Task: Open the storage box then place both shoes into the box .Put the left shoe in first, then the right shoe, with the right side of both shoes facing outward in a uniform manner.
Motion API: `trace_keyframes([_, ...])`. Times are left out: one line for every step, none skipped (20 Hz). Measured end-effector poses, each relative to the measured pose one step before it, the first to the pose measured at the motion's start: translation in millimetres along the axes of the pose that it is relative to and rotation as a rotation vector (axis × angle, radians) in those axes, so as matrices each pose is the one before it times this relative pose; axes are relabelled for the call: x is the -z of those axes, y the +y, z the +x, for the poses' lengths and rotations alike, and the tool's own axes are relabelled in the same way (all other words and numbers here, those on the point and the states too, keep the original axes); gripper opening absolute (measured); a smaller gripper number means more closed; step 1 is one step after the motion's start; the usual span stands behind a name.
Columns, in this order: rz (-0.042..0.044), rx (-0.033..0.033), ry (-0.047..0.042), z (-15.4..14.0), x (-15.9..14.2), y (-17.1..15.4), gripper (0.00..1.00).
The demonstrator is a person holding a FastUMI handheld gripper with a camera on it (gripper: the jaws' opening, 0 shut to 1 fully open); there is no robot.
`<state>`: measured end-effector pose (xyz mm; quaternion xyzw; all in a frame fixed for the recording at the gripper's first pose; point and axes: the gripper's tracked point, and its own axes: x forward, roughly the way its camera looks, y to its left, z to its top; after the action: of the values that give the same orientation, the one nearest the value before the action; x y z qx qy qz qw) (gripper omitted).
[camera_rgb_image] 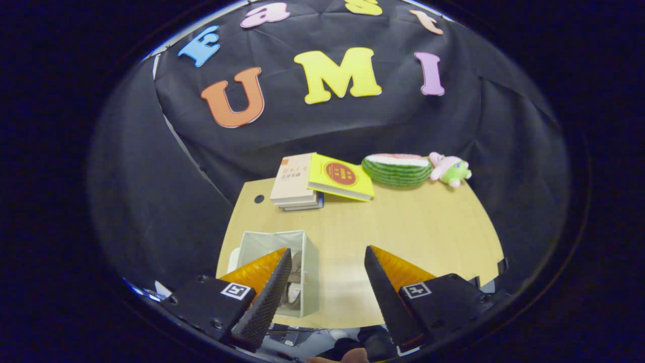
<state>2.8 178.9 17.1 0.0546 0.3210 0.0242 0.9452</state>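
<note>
The tongs (pixel 327 282) hang spread wide, gripping nothing, above the pale wooden bench (pixel 403 222). At their ten o'clock stands the open light-grey fabric storage box (pixel 308 262), a shoe (pixel 295 290) inside. Probably light, floppy-walled; shoes best pinched at the collar.

One pale wooden table (pixel 403 227) carries one open grey fabric storage box (pixel 310 272) at near left, one shoe (pixel 292 292) visible inside. Far: a stack of several books (pixel 295 186), one yellow book (pixel 340 176), one watermelon-slice toy (pixel 397 170), one pink-green plush (pixel 450 169).
</note>
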Motion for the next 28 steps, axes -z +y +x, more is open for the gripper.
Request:
trace_keyframes([-0.00536, 0.01498, -0.04313, -7.79, -5.39, -6.89, 0.94])
trace_keyframes([0.00293, 0.01010, -0.04455, -10.14, -5.56, -4.99, 0.94])
trace_keyframes([0.00695, 0.00348, -0.04302, -5.22, -4.71, -1.95, 0.94])
trace_keyframes([0.00968, -0.00780, -0.04835, -7.19, -5.27, -0.31, 0.94])
trace_keyframes([0.00380, -0.00188, -0.03148, -5.68, -0.38, -4.37, 0.94])
trace_keyframes([0.00691, 0.00083, -0.03524, -5.55, -2.08, -4.25, 0.95])
trace_keyframes([0.00378, 0.00442, -0.03728, -5.62, -3.67, -5.54, 0.96])
trace_keyframes([0.00665, 0.00578, -0.03947, -6.71, -4.15, -8.48, 0.96])
trace_keyframes([0.00588, 0.00632, -0.02622, -4.69, 1.98, -6.45, 0.96])
trace_keyframes([0.00595, -0.00132, -0.01790, -6.17, 1.23, -3.92, 0.96])
trace_keyframes([0.00243, -0.00744, -0.00213, -9.25, 6.41, -2.80, 0.96])
trace_keyframes([0.00514, 0.00168, -0.01586, -5.39, 0.13, -2.11, 0.96])
trace_keyframes([-0.01071, 0.00052, -0.01850, -5.97, -1.73, -5.01, 0.96])
trace_keyframes([-0.01444, 0.00884, -0.03098, -6.38, -3.84, -5.71, 0.96])
trace_keyframes([-0.00894, 0.00151, -0.02761, -5.62, -3.11, -2.74, 0.96])
trace_keyframes([-0.00036, -0.00421, -0.01016, -6.02, 0.13, -2.11, 0.96])
trace_keyframes([0.00400, -0.00660, -0.00004, -5.84, 4.36, -0.04, 0.96])
trace_keyframes([0.00574, -0.00351, -0.00009, -4.39, 2.72, -2.00, 0.96])
trace_keyframes([0.00645, -0.00521, -0.00191, -4.66, 1.61, -2.17, 0.96])
trace_keyframes([0.00480, 0.00310, -0.00792, -4.06, -1.09, -2.99, 0.96])
trace_keyframes([-0.00296, 0.00357, -0.01280, -3.43, 1.07, -3.50, 0.96])
trace_keyframes([-0.00536, 0.00256, -0.00893, -2.91, -0.08, -0.67, 0.96])
trace_keyframes([-0.01247, 0.00625, -0.01313, -3.28, -0.80, -2.79, 0.96])
trace_keyframes([-0.00769, -0.00125, -0.00154, -3.08, 1.83, -0.07, 0.96])
trace_keyframes([-0.00163, 0.00018, -0.00465, -2.18, -0.32, -0.48, 0.96])
trace_keyframes([-0.00604, 0.00534, -0.00163, -0.96, 0.92, -0.96, 0.96])
trace_keyframes([-0.00981, 0.00336, -0.00151, 0.22, 1.58, -1.85, 0.96])
trace_keyframes([-0.01221, 0.00794, -0.00164, 0.41, -0.67, -1.95, 0.96])
